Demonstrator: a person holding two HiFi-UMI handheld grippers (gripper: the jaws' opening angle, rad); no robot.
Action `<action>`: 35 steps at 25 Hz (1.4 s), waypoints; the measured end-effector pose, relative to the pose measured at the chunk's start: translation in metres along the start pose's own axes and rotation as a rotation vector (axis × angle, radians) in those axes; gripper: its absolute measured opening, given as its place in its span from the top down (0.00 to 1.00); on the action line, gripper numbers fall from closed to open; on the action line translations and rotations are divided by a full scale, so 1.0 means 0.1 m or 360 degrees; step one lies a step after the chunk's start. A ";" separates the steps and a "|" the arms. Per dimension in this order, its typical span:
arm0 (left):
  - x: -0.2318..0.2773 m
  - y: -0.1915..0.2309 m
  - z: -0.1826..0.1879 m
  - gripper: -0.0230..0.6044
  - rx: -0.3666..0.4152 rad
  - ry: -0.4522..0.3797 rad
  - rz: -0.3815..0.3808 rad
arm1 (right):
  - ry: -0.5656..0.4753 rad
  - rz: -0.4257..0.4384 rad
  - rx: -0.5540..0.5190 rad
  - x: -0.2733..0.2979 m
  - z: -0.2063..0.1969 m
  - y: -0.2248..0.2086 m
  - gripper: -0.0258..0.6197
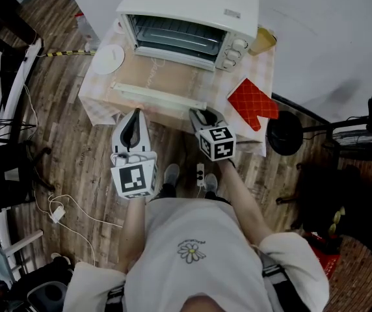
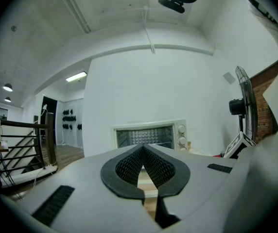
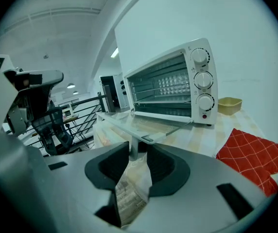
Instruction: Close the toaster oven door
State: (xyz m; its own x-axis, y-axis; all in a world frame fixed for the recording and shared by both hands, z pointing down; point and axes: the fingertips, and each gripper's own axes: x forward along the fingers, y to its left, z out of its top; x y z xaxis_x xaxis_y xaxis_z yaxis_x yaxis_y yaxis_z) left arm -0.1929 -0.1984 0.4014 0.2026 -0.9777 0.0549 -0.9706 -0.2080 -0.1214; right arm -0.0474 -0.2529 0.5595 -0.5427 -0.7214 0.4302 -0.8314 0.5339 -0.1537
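- The table, draped in a pale checked cloth (image 1: 98, 106), carries the white box-shaped metal toaster oven (image 1: 192, 5) at its far side, with the mouth facing us.
- The oven's glass door (image 1: 163, 80) lies dropped flat toward us. Its long axis runs left to right, with the hinge at the oven and the free edge nearest us.
- A white bar handle (image 1: 157, 98) runs along that free edge. We judge that closing means swinging this edge up and away about the hinge.
- The right hand-held gripper (image 1: 202, 114) is the nearer one, tucked at the handle's right end and angled slightly downward. Its jaws are spread, and a white post of the handle stands between them with a gap showing beside it.
- The left hand-held gripper (image 1: 135, 116) sits just short of the handle's left part. Its jaws are pressed together at the tips and hold nothing.
- Only the right gripper view shows the post between the jaws and the door's edge just above them, which the head view hides. The head view alone shows the door's whole span.
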 end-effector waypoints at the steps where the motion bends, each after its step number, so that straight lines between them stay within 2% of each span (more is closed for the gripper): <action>1: 0.00 0.00 0.02 0.94 -0.0001 -0.0008 -0.0001 | 0.0000 -0.0003 -0.0008 0.00 0.02 0.00 0.79; 8: -0.03 0.00 -0.01 0.94 0.0006 0.0023 -0.0002 | -0.0012 -0.0053 -0.0040 -0.04 0.09 0.01 0.79; 12: -0.02 0.00 0.07 0.94 -0.0001 -0.0026 0.0002 | -0.0021 -0.0082 -0.0047 -0.06 0.14 0.00 0.79; 24: -0.01 0.01 0.11 0.94 0.0015 -0.0058 -0.0001 | -0.0076 -0.0207 -0.0136 -0.15 0.39 0.01 0.79; 29: 0.00 0.01 0.02 0.94 0.0001 0.0000 -0.0007 | -0.0125 -0.0211 -0.0086 -0.17 0.52 -0.01 0.79; 35: 0.02 0.00 0.11 0.94 -0.0004 -0.0051 -0.0005 | -0.0113 -0.0228 -0.0028 -0.19 0.66 -0.04 0.80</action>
State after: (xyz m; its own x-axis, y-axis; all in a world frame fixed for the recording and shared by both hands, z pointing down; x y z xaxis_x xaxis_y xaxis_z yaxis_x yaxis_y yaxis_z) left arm -0.1908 -0.2004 0.3904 0.2099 -0.9775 0.0232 -0.9702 -0.2111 -0.1187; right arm -0.0411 -0.2701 0.4933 -0.4262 -0.8196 0.3828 -0.8991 0.4305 -0.0795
